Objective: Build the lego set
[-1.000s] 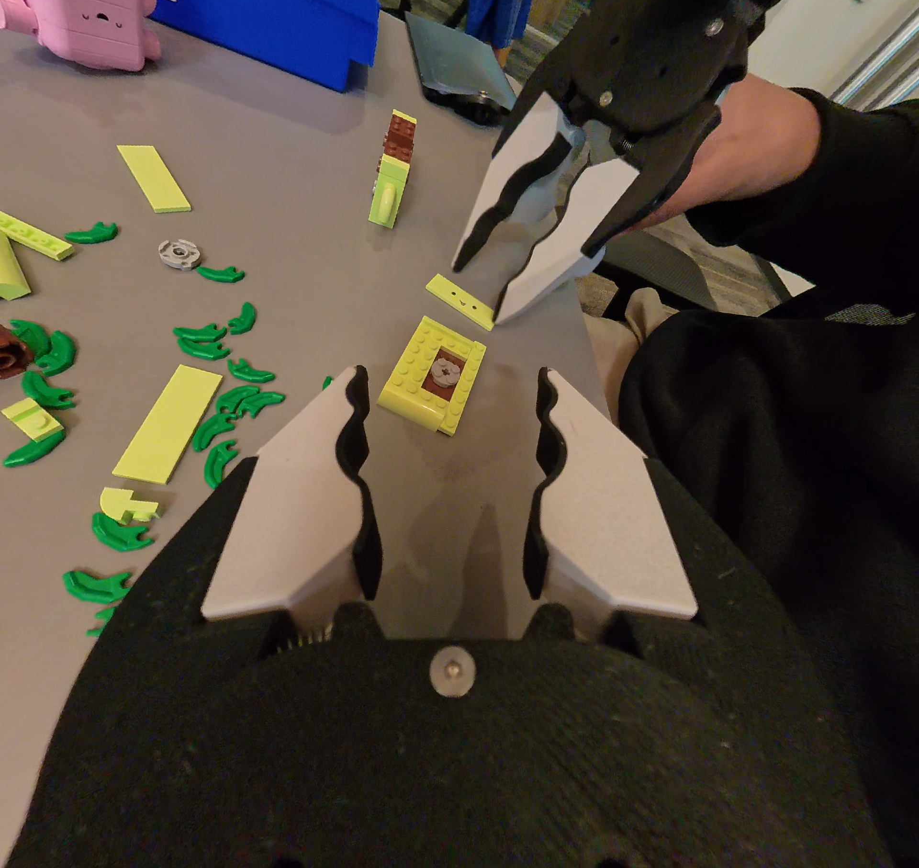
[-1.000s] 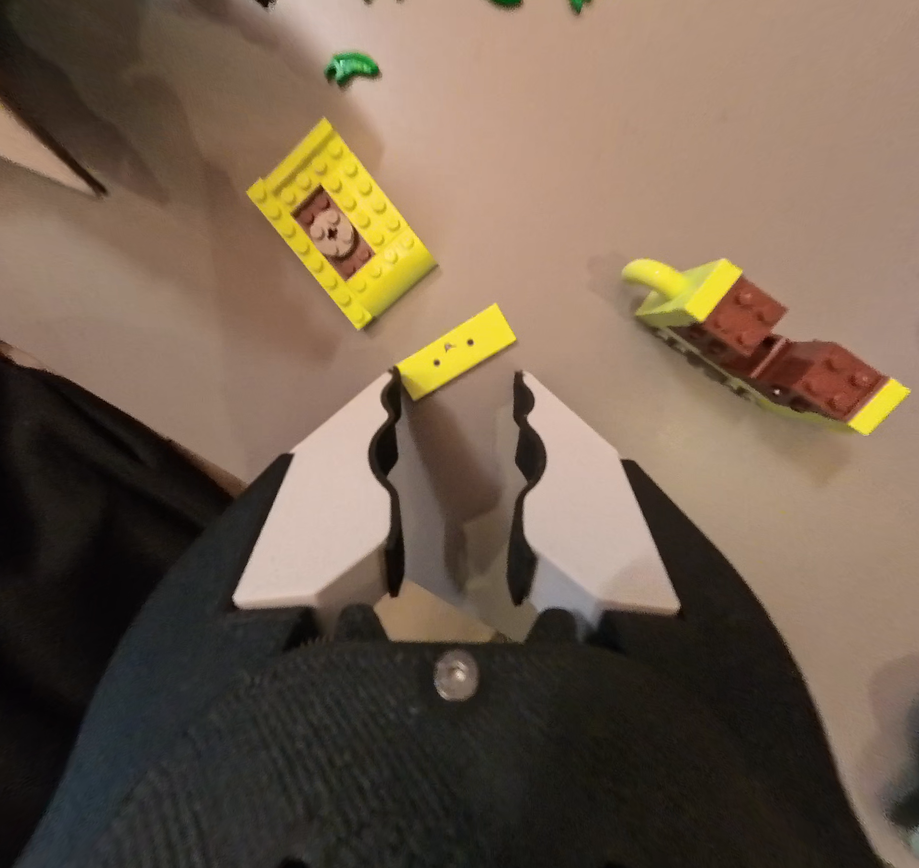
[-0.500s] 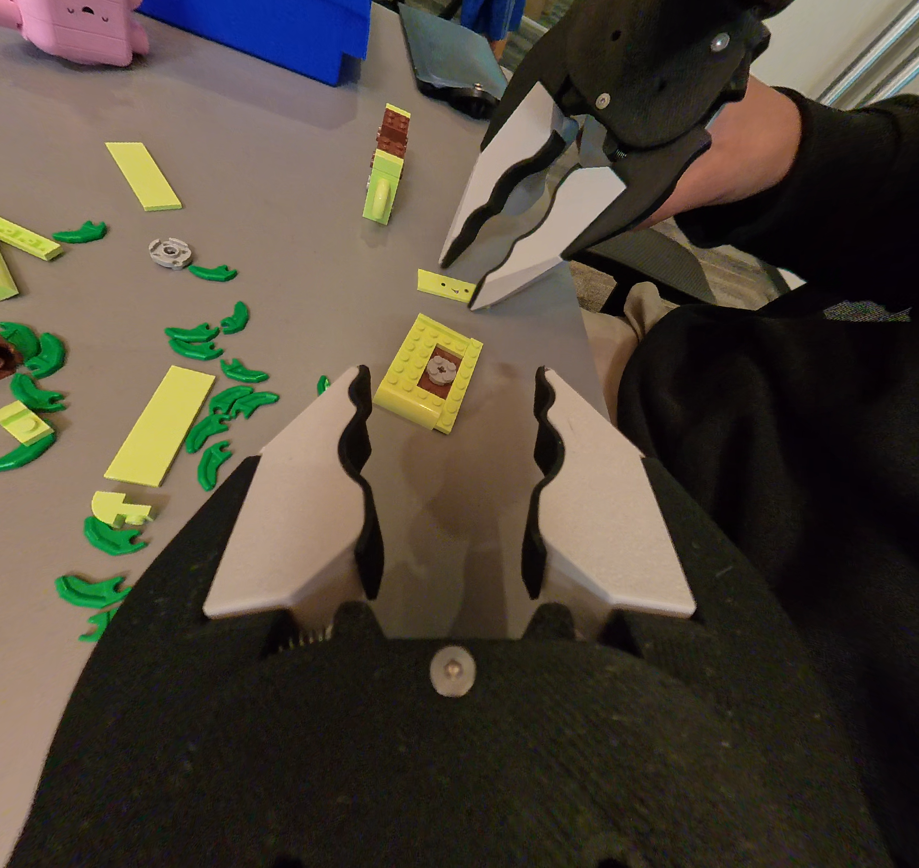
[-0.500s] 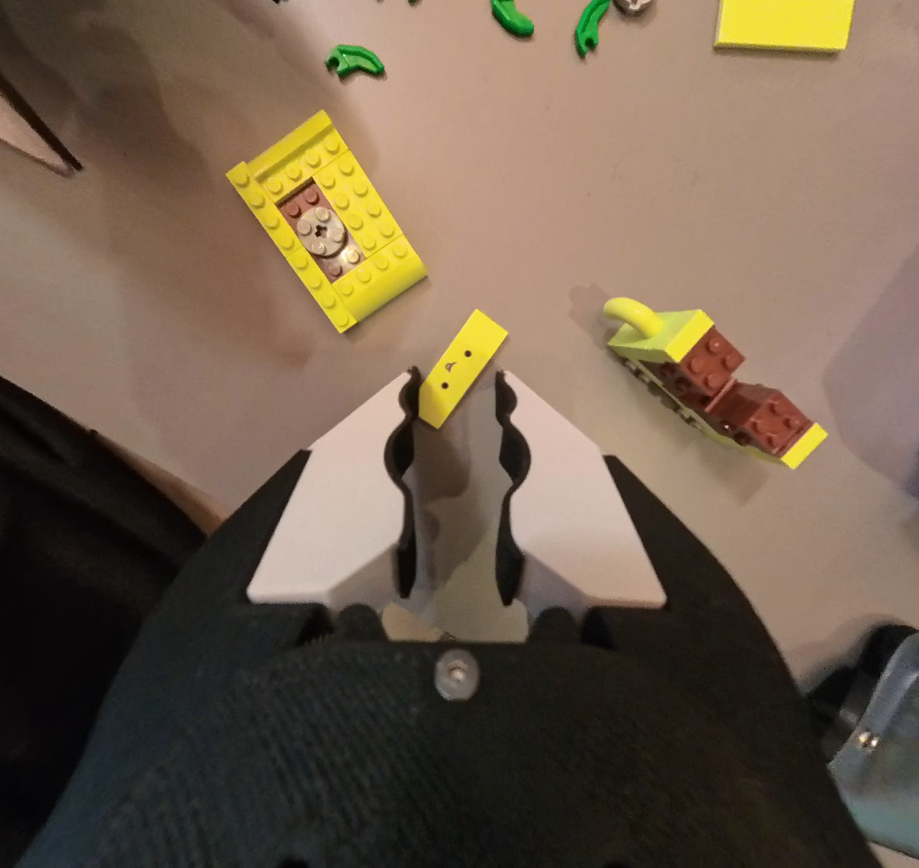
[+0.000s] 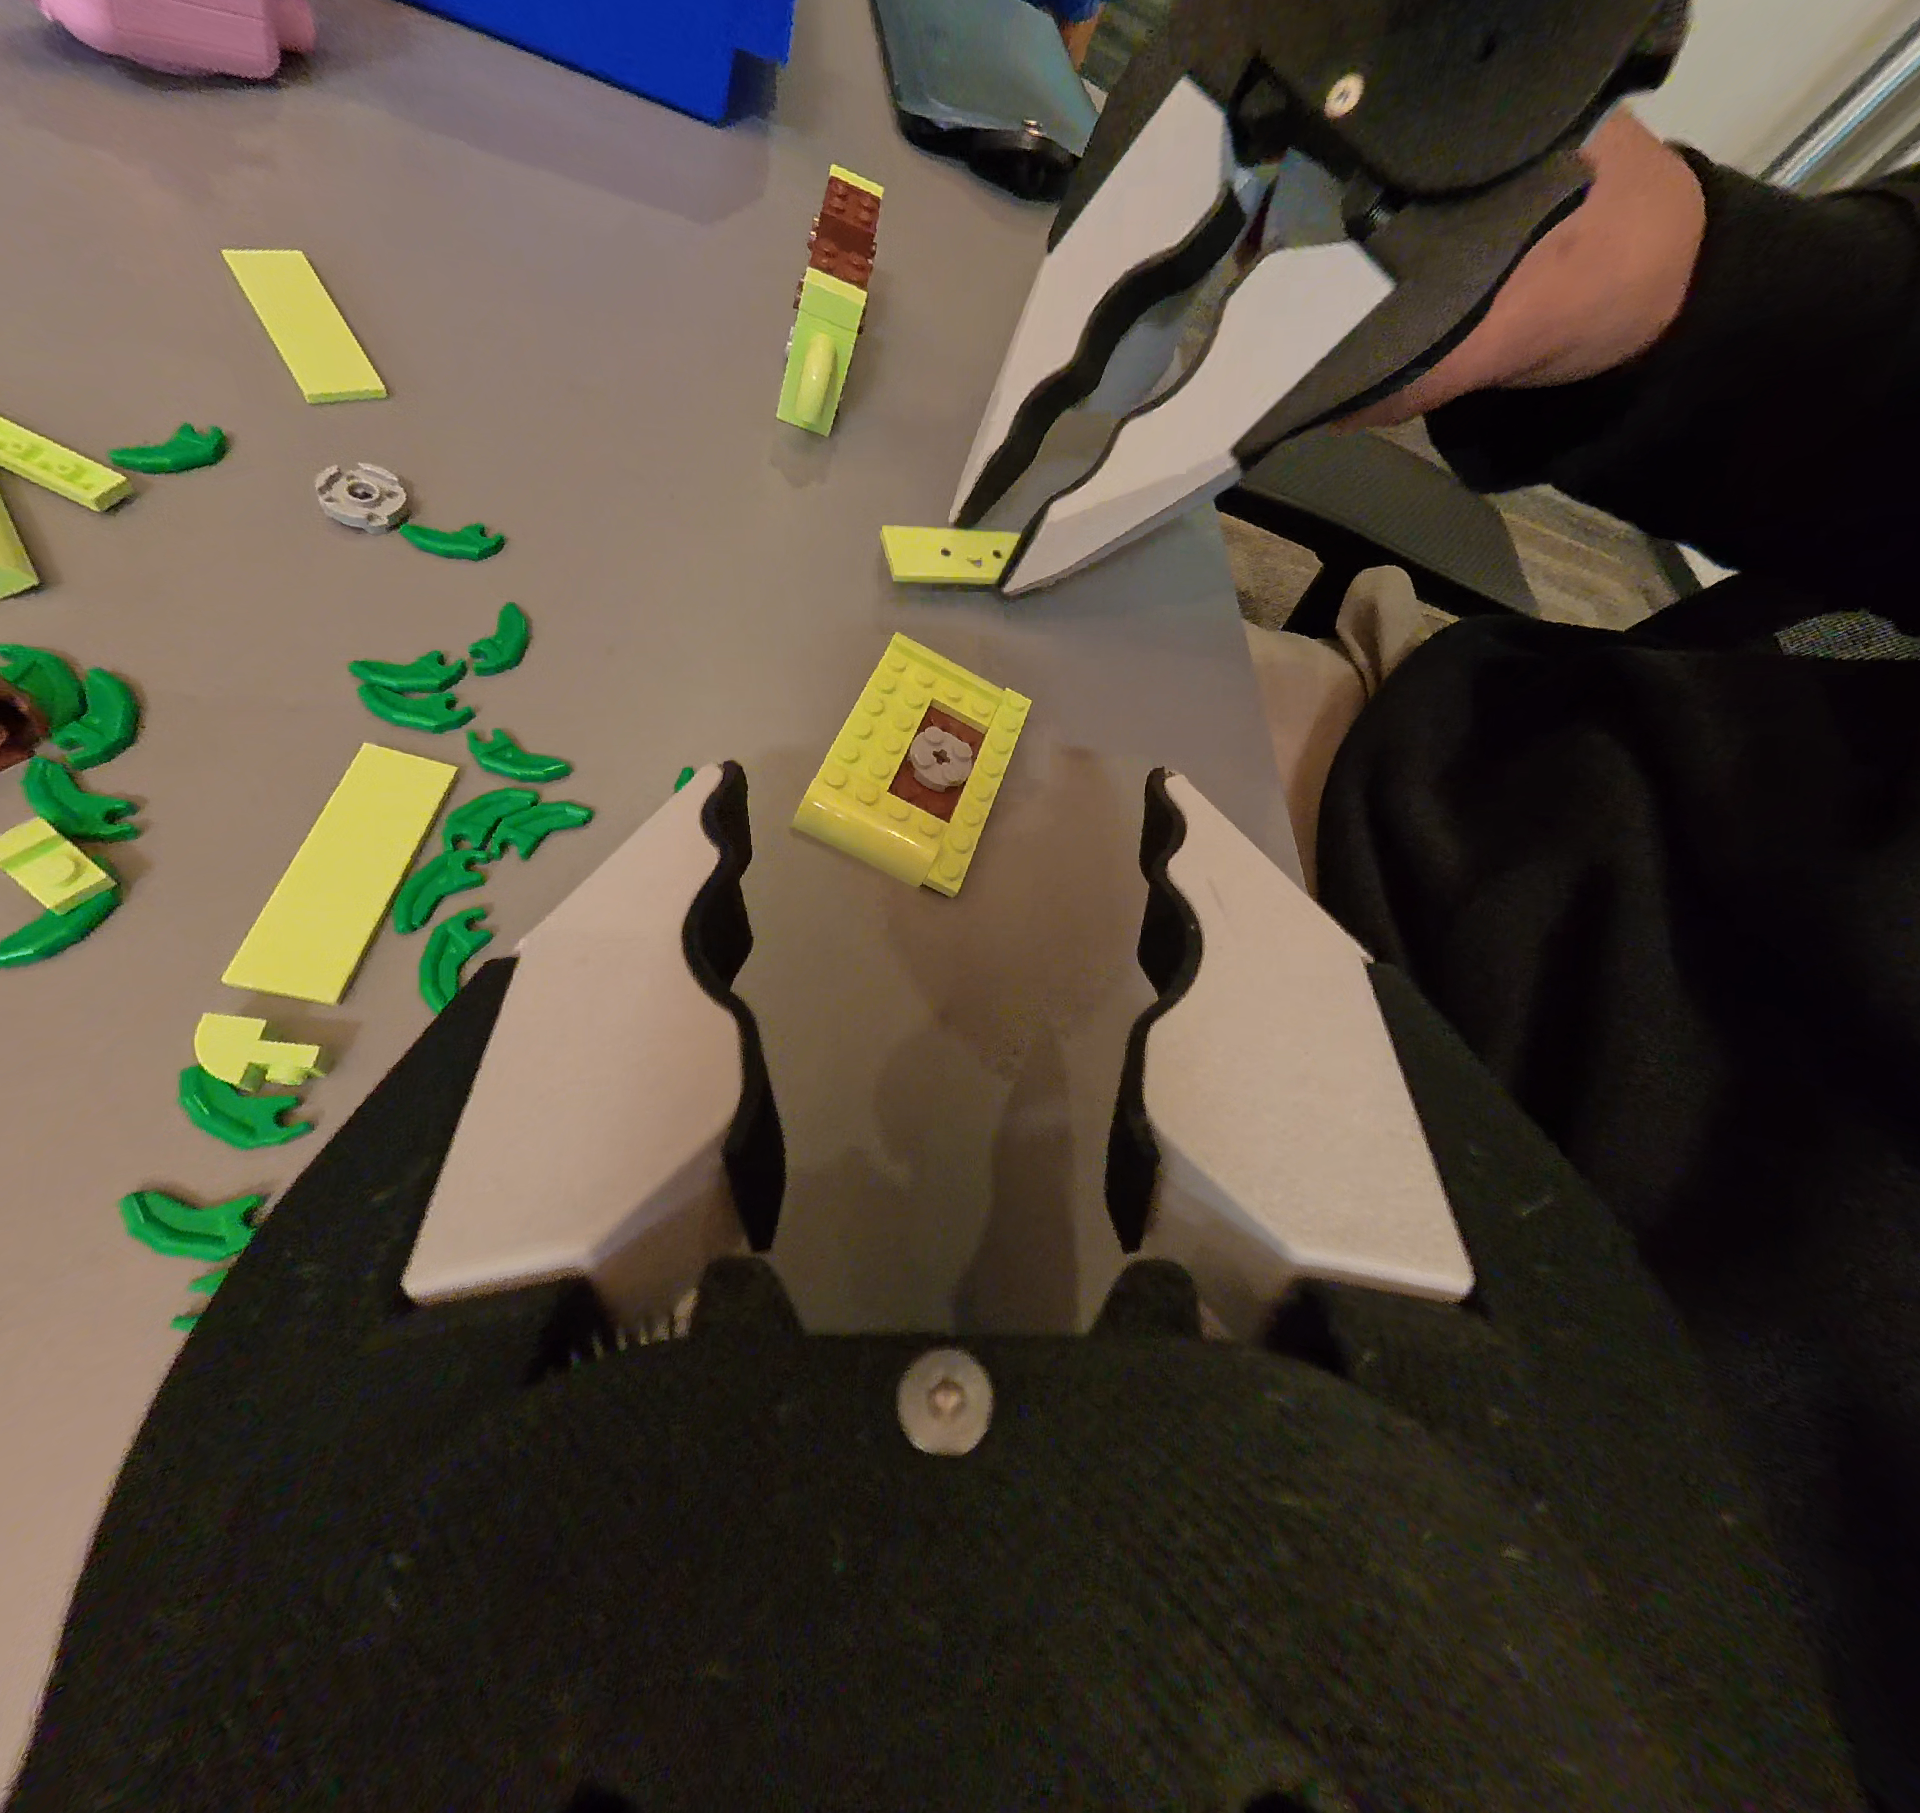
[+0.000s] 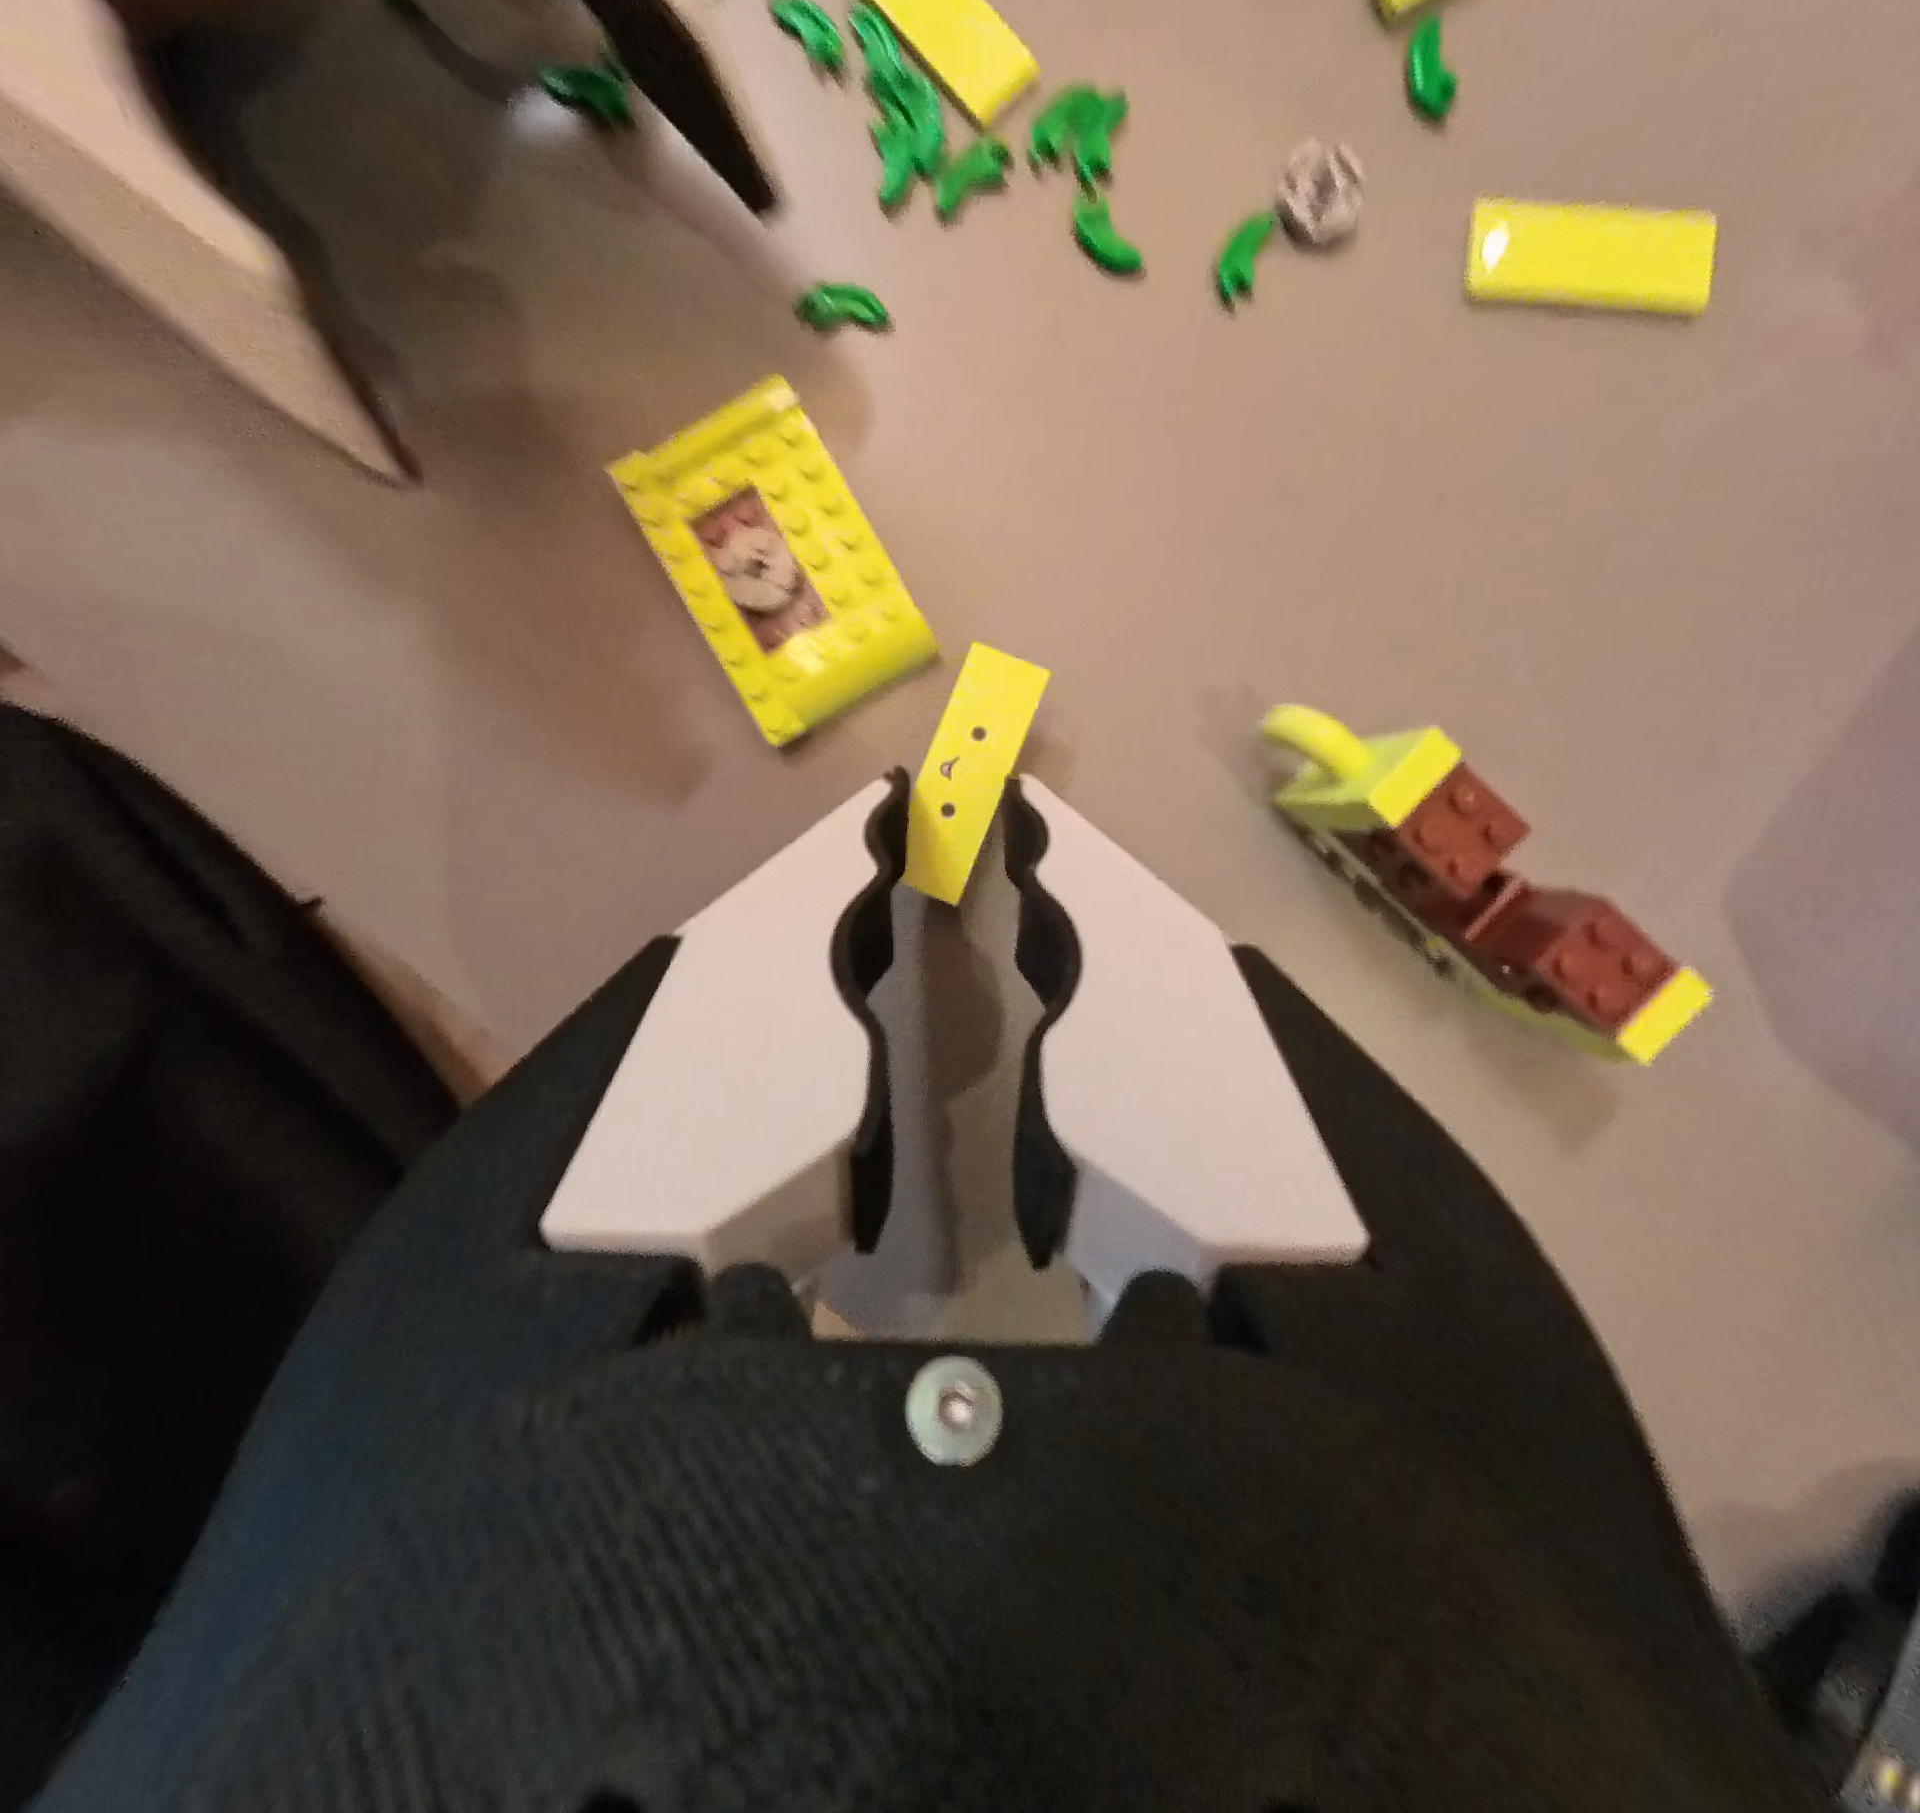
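Fingers (image 6: 1023,833) of the right gripper (image 6: 956,792) stand narrowly apart around one end of a small yellow tile (image 6: 974,771) with a printed face; whether they already press it, I cannot tell. Its other end points away over the grey tabletop (image 6: 1299,516). Just beside it lies a yellow plate (image 5: 914,776) with a brown and grey centre. On the other side, near, lies a brown and lime build (image 6: 1475,880). Left gripper (image 5: 940,787) hovers over the near edge, its fingers wide open and empty. Green leaves (image 5: 457,776) and flat lime tiles (image 5: 338,875) are scattered further off.
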Demonstrator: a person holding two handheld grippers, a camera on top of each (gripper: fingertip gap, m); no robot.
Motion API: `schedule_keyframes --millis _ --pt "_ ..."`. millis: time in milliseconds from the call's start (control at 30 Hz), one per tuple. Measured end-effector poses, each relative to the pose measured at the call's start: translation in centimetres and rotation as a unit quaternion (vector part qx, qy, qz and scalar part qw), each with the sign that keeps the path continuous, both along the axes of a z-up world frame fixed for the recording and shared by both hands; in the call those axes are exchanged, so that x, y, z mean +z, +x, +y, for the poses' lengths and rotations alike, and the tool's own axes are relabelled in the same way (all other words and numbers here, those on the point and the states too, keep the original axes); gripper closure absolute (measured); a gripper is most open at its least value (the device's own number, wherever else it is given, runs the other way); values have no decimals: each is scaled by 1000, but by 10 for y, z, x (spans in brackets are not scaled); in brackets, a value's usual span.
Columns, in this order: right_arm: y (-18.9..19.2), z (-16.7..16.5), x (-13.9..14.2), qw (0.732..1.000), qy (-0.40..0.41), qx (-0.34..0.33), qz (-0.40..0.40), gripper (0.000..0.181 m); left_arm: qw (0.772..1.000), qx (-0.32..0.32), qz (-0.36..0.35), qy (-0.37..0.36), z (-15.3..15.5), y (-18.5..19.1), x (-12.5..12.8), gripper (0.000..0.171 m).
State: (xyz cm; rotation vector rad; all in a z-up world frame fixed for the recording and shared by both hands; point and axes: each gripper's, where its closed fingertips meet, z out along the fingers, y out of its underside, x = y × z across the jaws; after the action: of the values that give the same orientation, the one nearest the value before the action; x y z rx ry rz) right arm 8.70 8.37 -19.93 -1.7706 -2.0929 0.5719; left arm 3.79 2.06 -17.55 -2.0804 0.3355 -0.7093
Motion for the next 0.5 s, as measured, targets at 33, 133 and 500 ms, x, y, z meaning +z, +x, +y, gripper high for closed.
schedule_keyframes --millis 33,133,500 --pt "-4 -6 7 1000 -7 23 17 165 1000 -1 2 -2 0 0 -1 97" --pt "-12 -31 22 992 -17 123 39 165 1000 -8 14 -15 0 3 -6 97" --pt "-24 -48 4 938 -1 346 -7 166 994 -8 103 -35 4 4 -24 107"
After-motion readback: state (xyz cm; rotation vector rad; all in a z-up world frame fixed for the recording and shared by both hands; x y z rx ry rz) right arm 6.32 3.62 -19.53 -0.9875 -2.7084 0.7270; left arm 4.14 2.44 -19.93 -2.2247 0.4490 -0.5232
